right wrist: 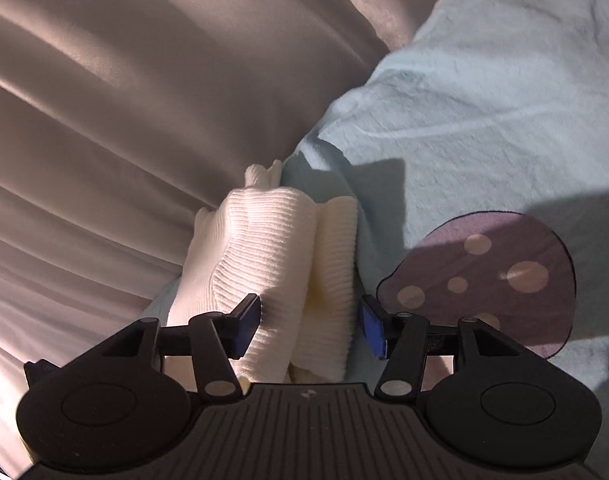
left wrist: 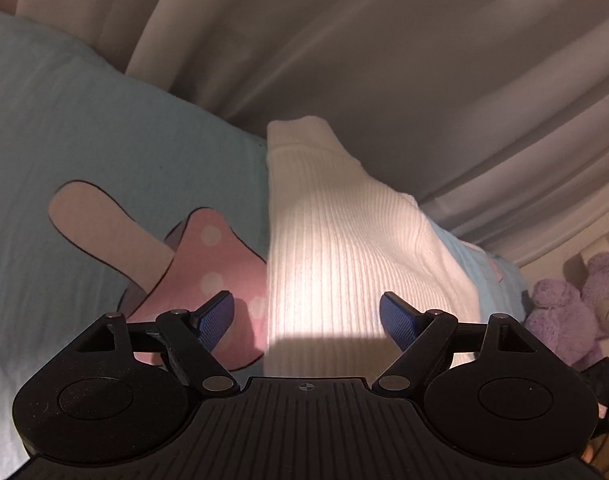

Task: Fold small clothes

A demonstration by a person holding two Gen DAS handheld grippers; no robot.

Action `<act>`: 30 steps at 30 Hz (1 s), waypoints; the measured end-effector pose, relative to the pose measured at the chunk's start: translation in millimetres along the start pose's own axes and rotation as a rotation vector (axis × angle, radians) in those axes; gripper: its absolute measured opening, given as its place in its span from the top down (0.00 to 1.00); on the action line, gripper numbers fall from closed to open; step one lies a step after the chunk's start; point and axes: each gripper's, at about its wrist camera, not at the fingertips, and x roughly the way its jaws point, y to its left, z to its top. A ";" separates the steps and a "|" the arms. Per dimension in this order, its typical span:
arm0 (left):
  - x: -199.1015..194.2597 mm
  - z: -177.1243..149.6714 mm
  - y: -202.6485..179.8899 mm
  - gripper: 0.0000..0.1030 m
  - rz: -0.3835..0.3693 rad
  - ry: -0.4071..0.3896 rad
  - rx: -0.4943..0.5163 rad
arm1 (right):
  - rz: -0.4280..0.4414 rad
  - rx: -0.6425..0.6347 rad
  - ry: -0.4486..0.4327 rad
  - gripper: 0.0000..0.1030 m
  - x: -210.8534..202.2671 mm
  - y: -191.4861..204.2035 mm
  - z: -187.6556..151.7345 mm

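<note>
On the bed, our sock lay between both gaping hand-held grippers, left and right, neither holding it.

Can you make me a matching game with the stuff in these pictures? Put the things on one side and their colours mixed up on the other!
Things:
1. ribbed garment
2. bedsheet
3. teddy bear
4. pads on the left tool

Colours:
A. purple
B. dark blue
C. white
D. light blue

Pairs: 1-C, 2-D, 3-A, 4-B
</note>
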 end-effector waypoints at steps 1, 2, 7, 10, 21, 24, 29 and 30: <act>6.4 3.6 1.2 0.18 -0.022 0.010 -0.014 | 0.010 0.010 -0.007 0.48 2.2 -1.3 1.8; 8.9 6.0 0.7 0.18 -0.032 0.007 -0.014 | 0.010 0.011 -0.008 0.48 4.7 -0.1 4.1; 24.9 15.6 1.3 0.26 -0.089 0.036 -0.057 | 0.039 -0.006 0.005 0.47 26.3 9.2 12.1; 27.4 16.1 0.4 0.33 -0.079 0.025 -0.045 | 0.067 -0.003 0.020 0.54 38.6 12.0 14.8; -7.6 9.0 -22.3 0.61 -0.119 -0.024 -0.011 | 0.147 -0.096 -0.012 0.72 33.6 57.2 2.6; -35.7 4.4 -30.3 0.61 -0.125 -0.051 0.019 | 0.191 -0.121 0.012 0.72 29.6 75.4 -7.6; -92.7 -4.4 -20.3 0.61 -0.078 -0.070 -0.007 | 0.268 -0.111 0.094 0.72 29.8 93.4 -35.2; -101.9 -7.6 -16.9 0.61 -0.061 -0.070 -0.014 | 0.280 -0.109 0.115 0.72 32.1 96.2 -41.1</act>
